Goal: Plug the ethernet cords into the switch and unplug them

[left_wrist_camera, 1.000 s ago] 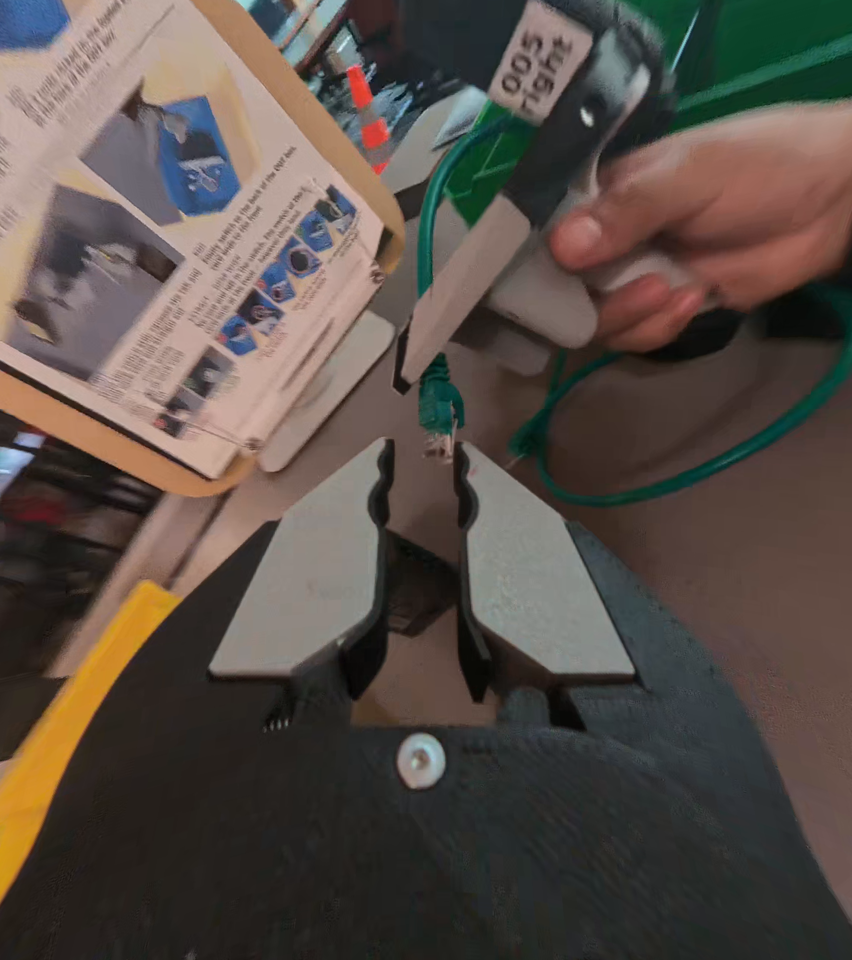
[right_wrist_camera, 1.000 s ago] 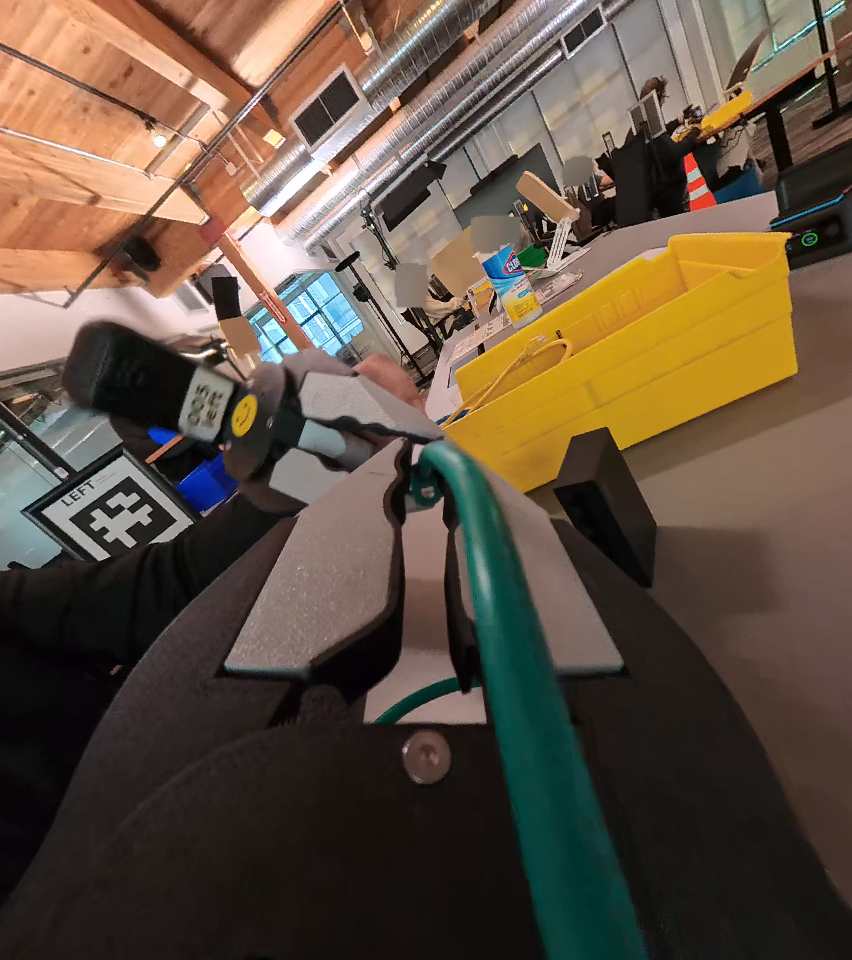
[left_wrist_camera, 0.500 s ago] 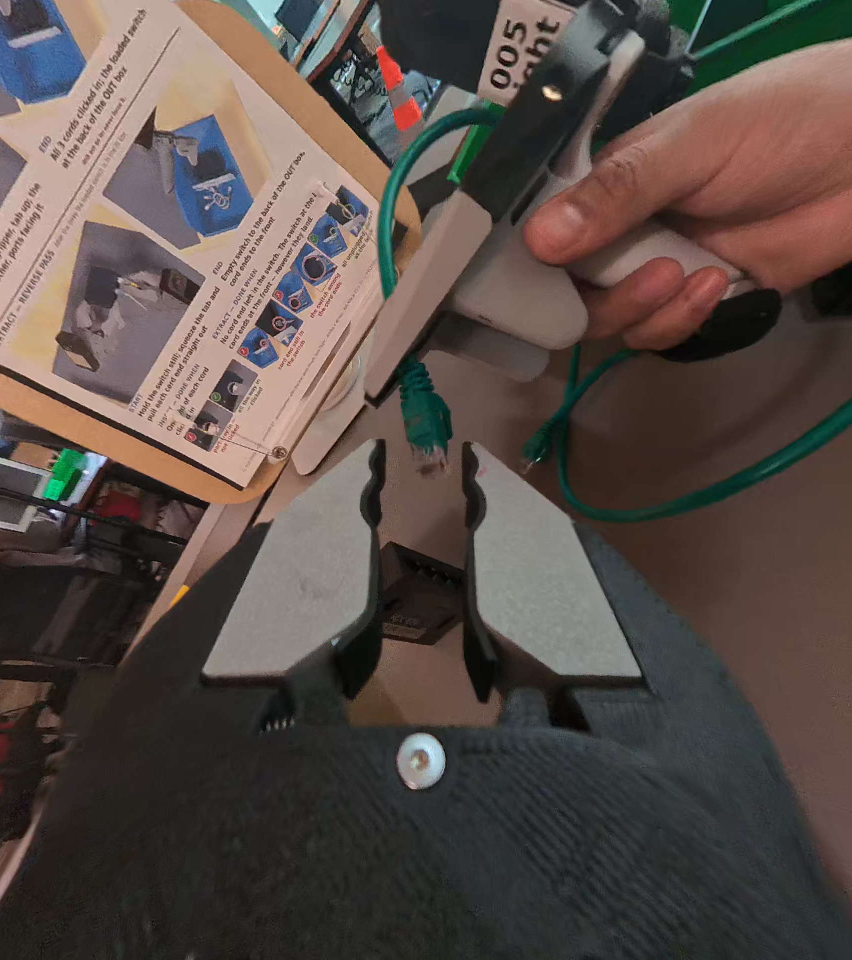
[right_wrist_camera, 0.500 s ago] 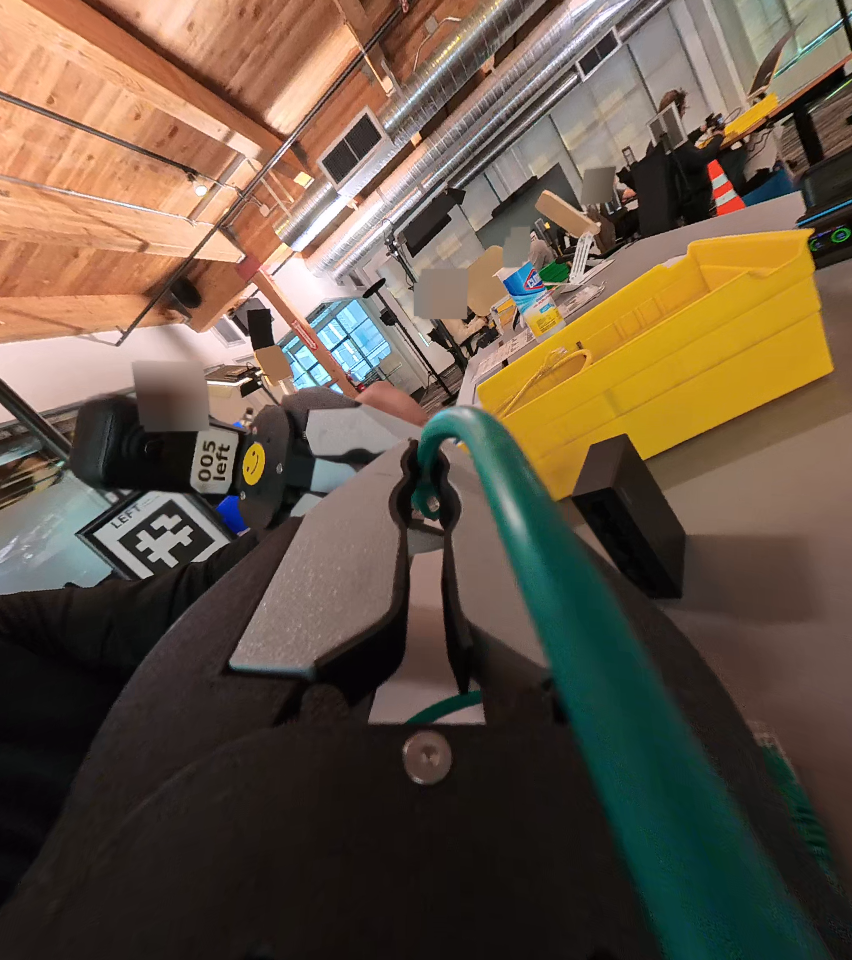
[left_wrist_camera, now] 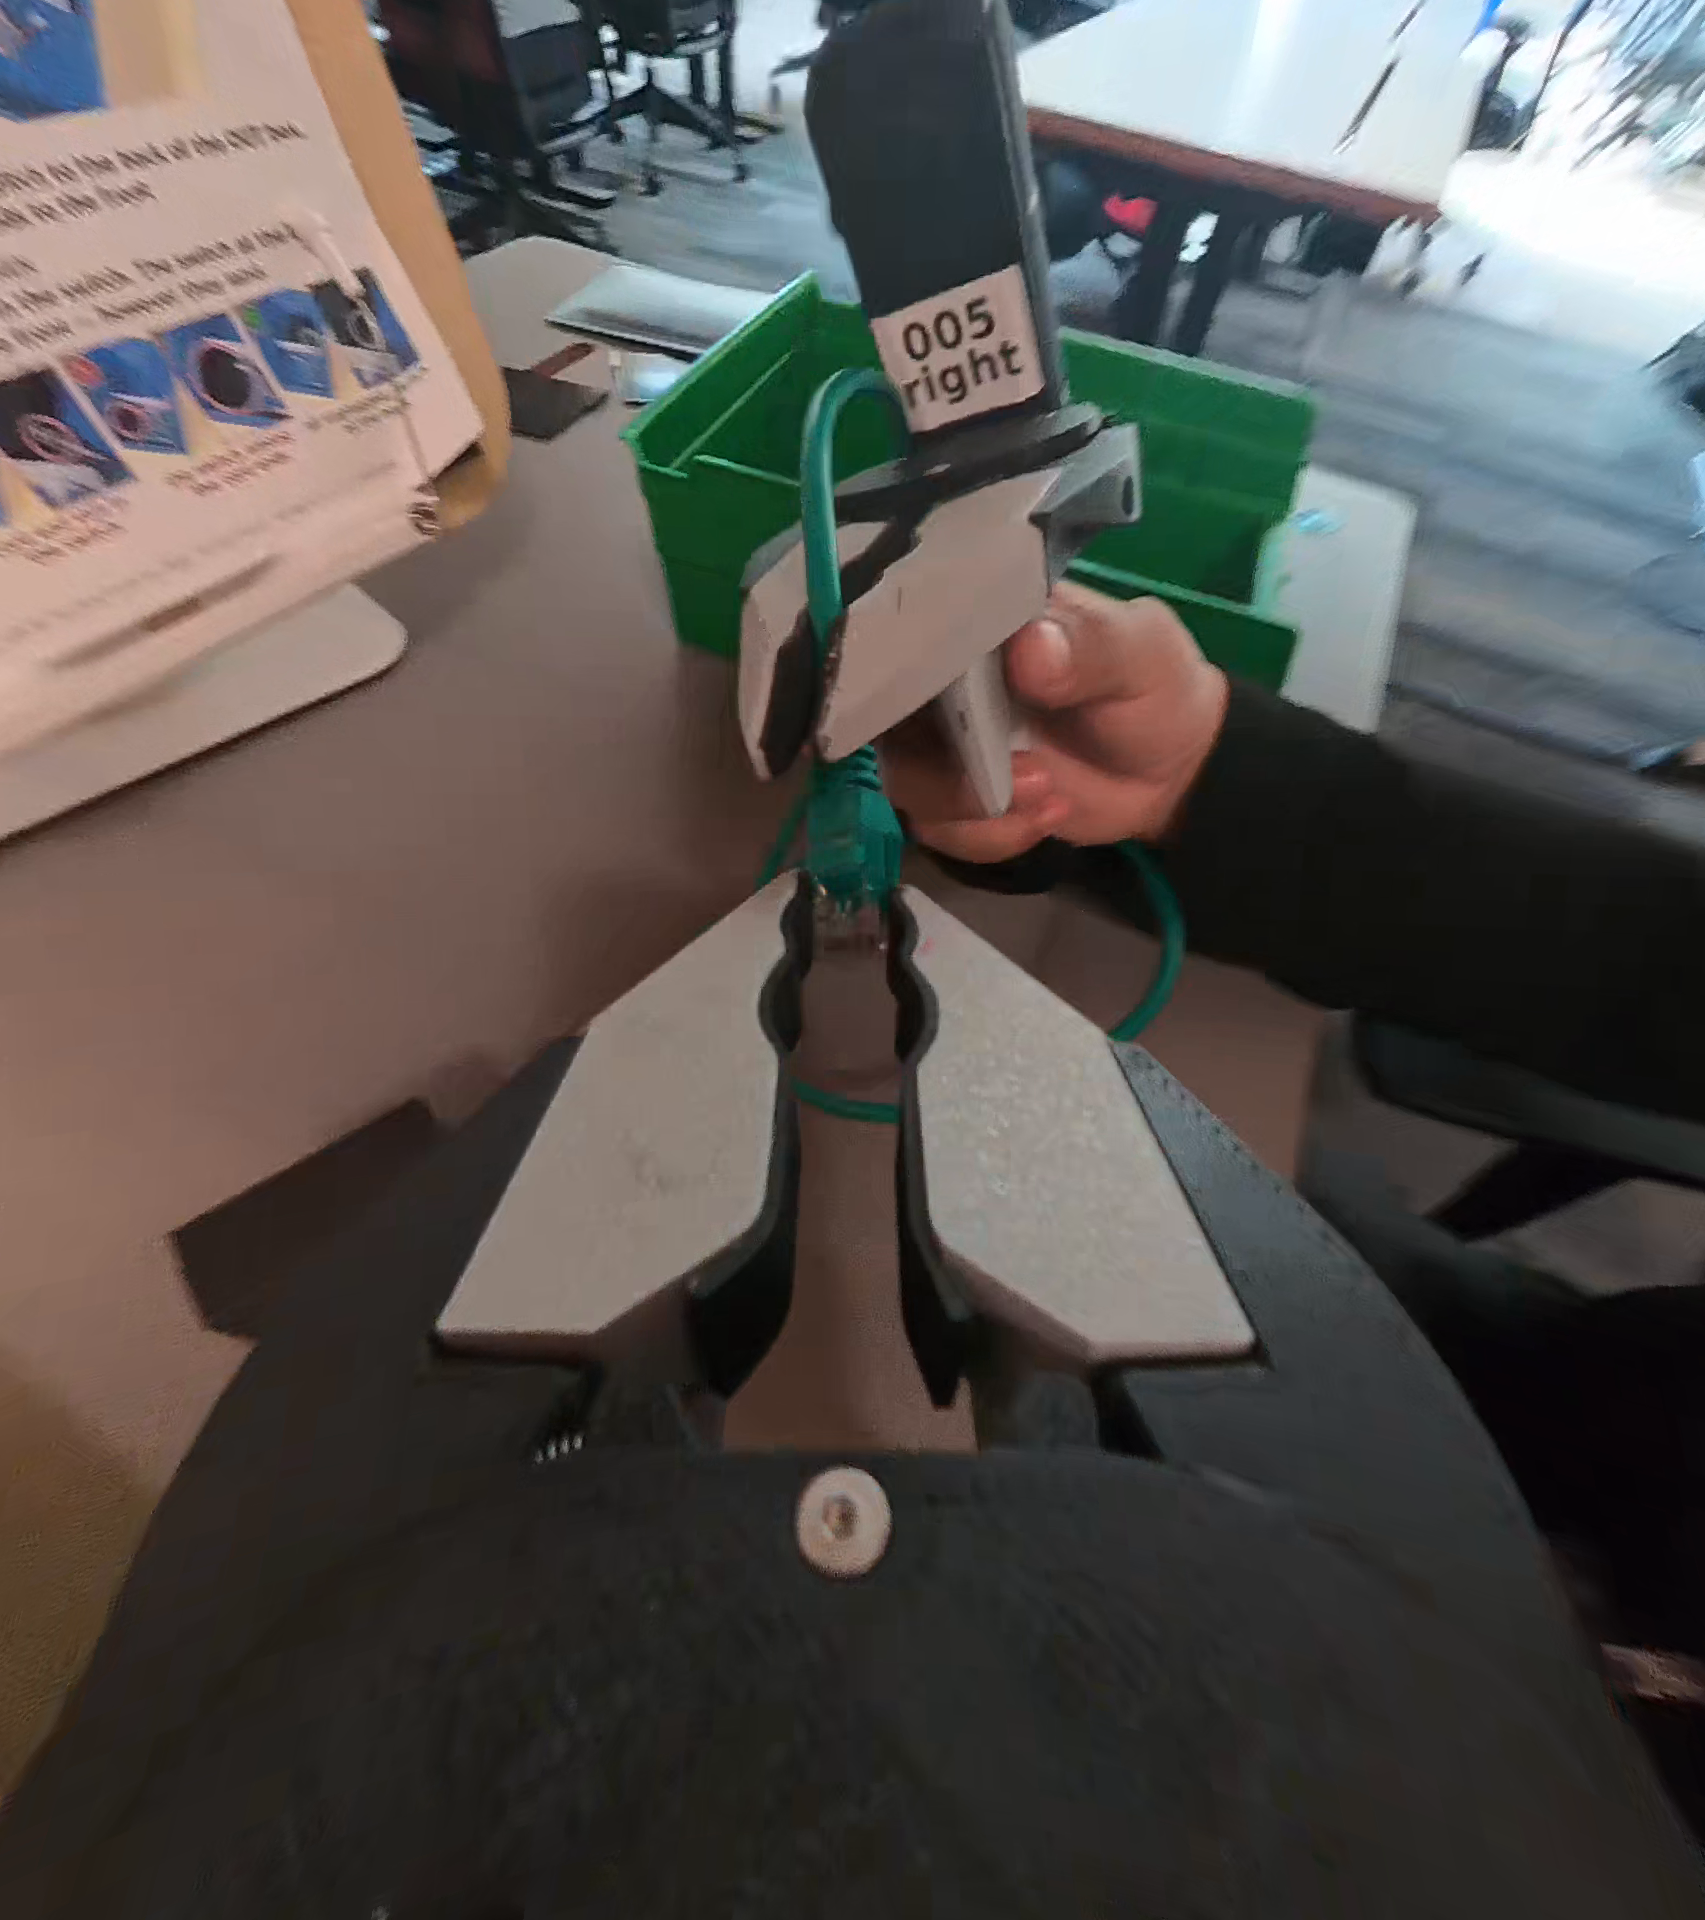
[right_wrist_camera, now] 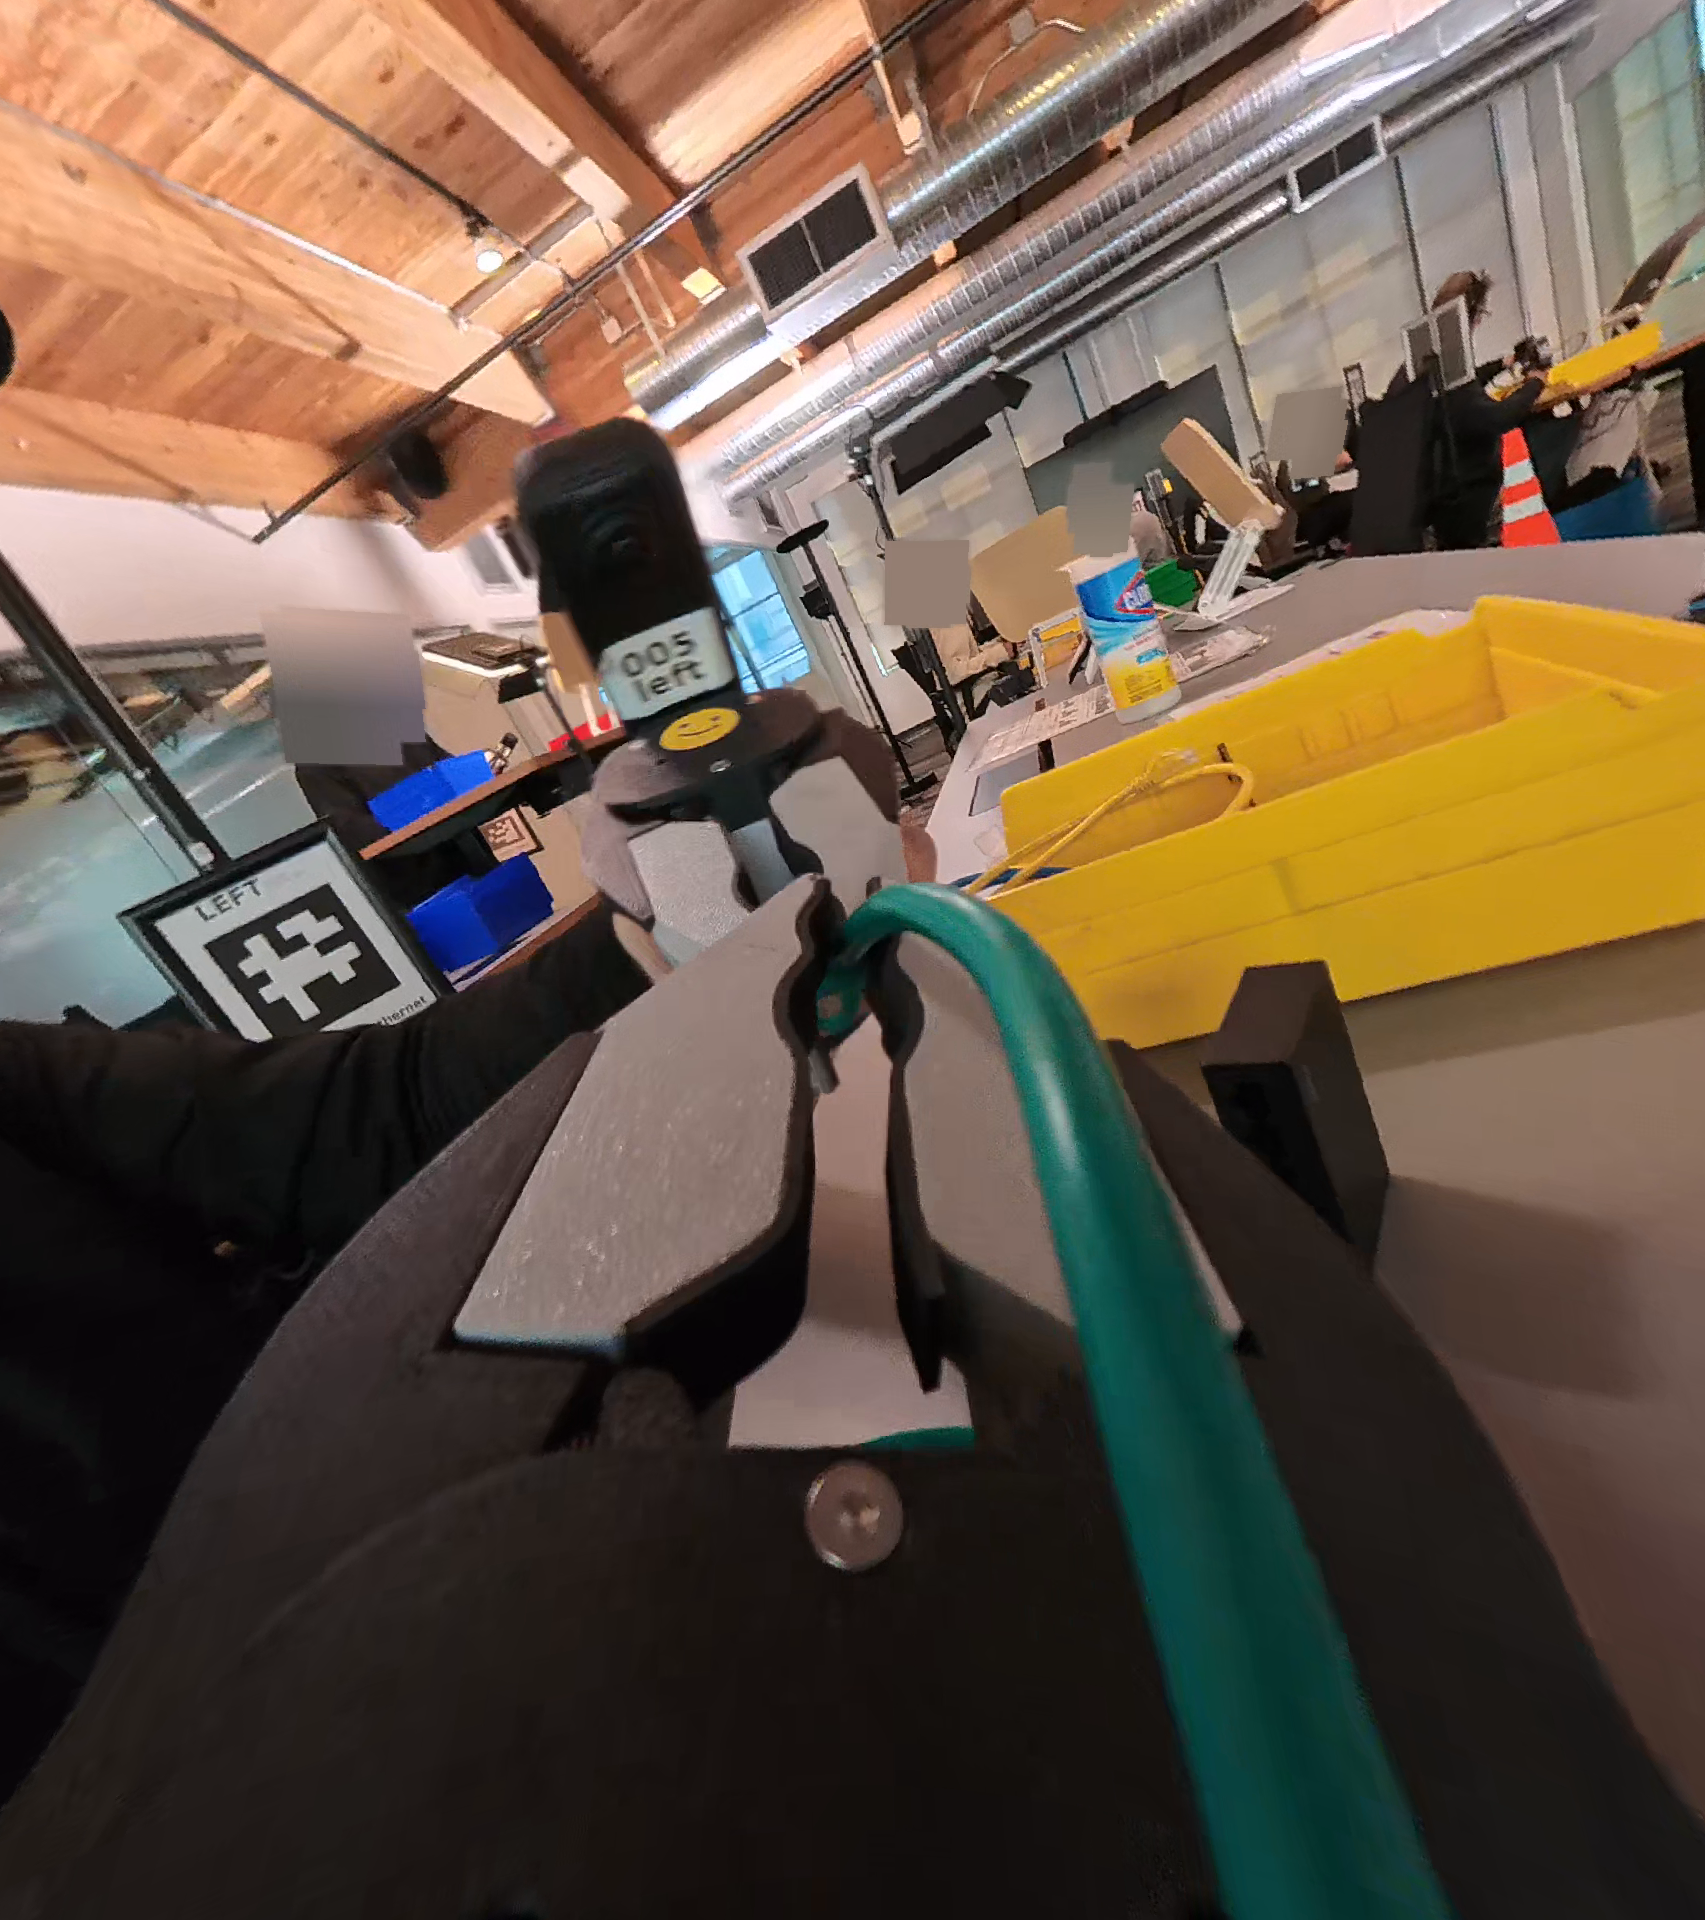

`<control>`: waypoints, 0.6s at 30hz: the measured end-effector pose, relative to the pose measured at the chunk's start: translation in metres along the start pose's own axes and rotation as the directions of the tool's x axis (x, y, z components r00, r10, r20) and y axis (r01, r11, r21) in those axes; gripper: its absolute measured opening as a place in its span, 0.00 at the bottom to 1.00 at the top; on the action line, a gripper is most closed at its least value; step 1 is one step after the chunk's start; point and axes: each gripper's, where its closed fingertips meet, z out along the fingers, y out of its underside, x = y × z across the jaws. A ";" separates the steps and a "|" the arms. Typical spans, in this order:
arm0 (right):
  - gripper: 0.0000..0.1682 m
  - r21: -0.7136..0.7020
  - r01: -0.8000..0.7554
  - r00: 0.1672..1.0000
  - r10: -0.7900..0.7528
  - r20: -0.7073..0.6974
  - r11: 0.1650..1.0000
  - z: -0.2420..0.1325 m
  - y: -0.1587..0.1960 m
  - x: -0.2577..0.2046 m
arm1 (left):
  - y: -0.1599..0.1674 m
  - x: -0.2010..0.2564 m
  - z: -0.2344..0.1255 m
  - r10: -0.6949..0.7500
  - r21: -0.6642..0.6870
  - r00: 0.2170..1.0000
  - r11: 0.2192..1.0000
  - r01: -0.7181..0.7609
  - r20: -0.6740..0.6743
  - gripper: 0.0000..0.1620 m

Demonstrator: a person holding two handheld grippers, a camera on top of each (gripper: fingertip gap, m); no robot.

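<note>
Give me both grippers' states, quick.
Left gripper: open, the green cord's plug at its fingertips, not clamped.
Right gripper: shut on the green cord.

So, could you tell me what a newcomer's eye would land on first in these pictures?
Probably the green cord, clamped in the right gripper at centre, its plug hanging just at the open left gripper's tips. Next, the yellow bin on the table, with the black switch in front of it.
</note>
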 end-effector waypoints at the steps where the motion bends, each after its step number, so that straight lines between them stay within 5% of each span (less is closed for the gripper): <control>1: 0.02 0.000 0.017 1.000 -0.017 0.015 1.000 0.000 -0.001 -0.004 | -0.002 0.004 -0.001 -0.037 0.010 0.999 0.999 0.038 -0.039 0.07; 6: 0.10 0.001 0.066 0.994 -0.066 0.090 0.998 -0.007 -0.004 -0.018 | -0.005 0.014 -0.005 -0.081 0.020 0.991 0.996 0.084 -0.111 0.07; 18: 0.05 -0.074 -0.009 0.995 0.017 0.103 0.997 -0.002 0.012 -0.012 | 0.000 0.008 -0.007 -0.014 -0.026 0.999 1.000 0.013 -0.034 0.07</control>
